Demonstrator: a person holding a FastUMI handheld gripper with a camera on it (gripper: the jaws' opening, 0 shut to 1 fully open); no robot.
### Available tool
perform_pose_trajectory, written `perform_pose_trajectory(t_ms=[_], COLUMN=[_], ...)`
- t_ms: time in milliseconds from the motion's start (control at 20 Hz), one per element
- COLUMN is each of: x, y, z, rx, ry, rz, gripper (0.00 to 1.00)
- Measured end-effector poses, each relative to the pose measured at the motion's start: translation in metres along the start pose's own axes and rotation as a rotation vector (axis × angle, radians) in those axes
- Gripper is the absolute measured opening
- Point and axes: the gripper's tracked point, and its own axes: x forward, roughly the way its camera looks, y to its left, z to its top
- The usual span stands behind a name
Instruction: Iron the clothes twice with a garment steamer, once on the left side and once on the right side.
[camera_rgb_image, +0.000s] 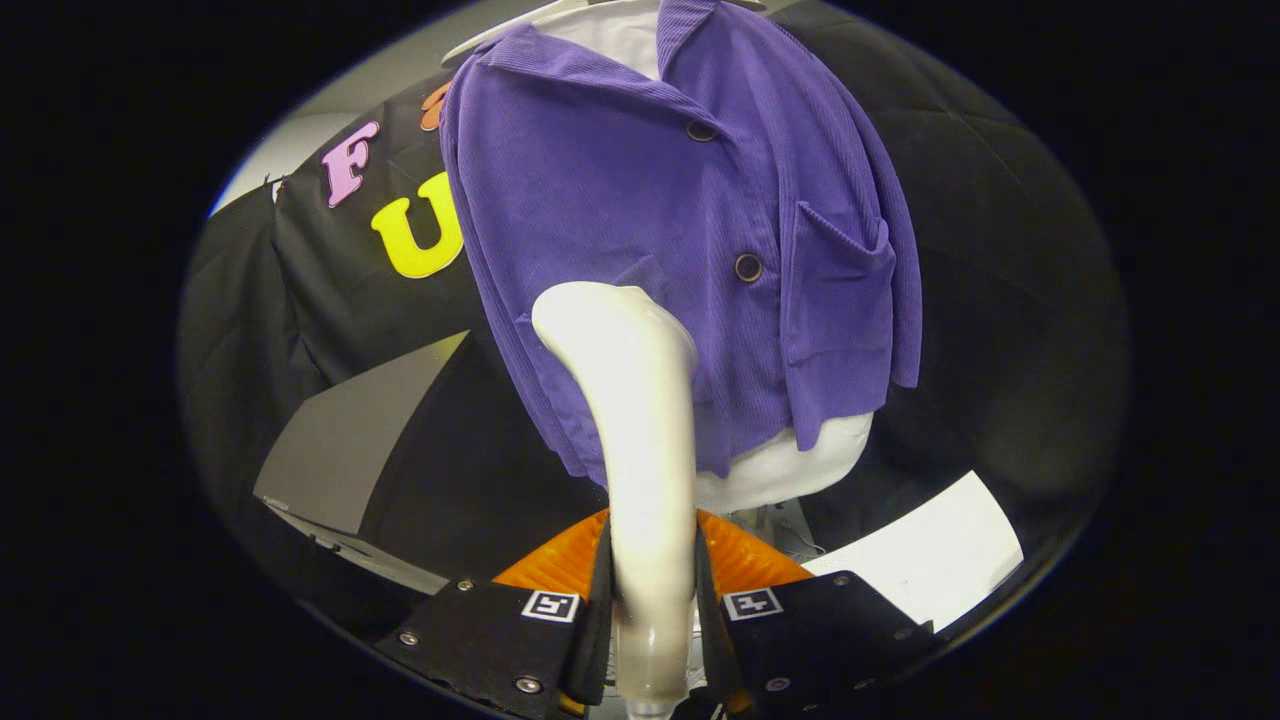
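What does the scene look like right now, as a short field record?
gripper: shut on the cream plastic garment steamer
steamer head: raised against the lower front of the purple corduroy jacket
jacket: buttoned, hanging on a white mannequin torso, chest pocket beyond the steamer
backdrop: black cloth wall

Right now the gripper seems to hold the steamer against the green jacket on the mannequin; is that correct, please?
Not quite: the jacket is purple, not green, as the gripper view shows. The gripper does hold the steamer up at it on the mannequin.
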Motion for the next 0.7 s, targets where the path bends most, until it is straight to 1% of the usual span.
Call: perform_pose_trajectory(t_ms=[400, 600, 700], x=[0.017, 0.031, 0.037], y=[-0.017, -0.015, -0.010], z=[-0.063, -0.094, -0.110], rx=[0.000, 0.010, 0.032], ry=[0.122, 0.185, 0.221], rz=[-0.030, -0.031, -0.019], gripper=[0.38, 0.38, 0.38])
